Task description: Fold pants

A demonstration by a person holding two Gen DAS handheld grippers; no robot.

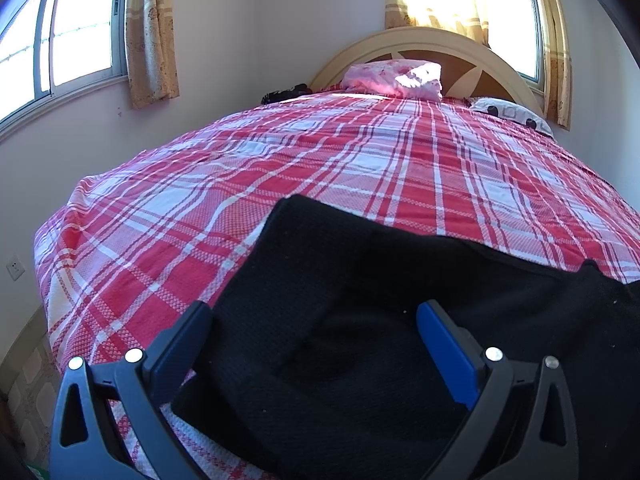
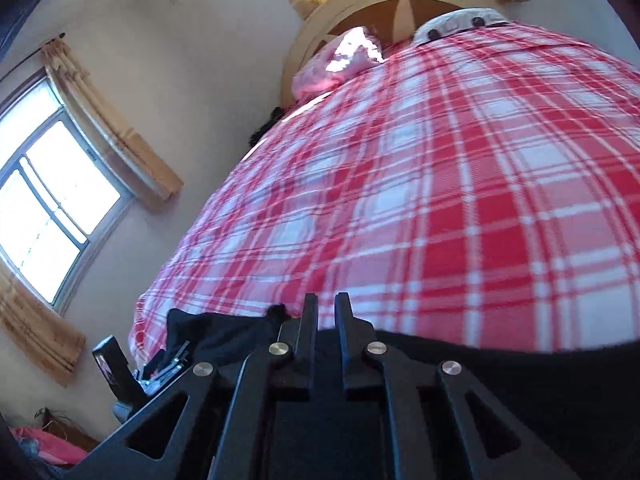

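A: Lying near the foot of the plaid bedspread (image 1: pixel 320 168), the black knit pants (image 1: pixel 360 320) form soft, matte folds.

B: Left gripper (image 1: pixel 316 344), blue-padded jaws wide, straddles them; right gripper (image 2: pixel 326 312), jaws nearly closed, whether pinching cloth cannot be told. Arched wooden headboard (image 1: pixel 472 46) beyond.

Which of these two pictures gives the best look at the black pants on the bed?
The left wrist view. There the black pants fill the foreground on the plaid bedspread, with folds and edges clear. In the right wrist view they show only as a dark, blurred strip mostly hidden behind the right tongs.
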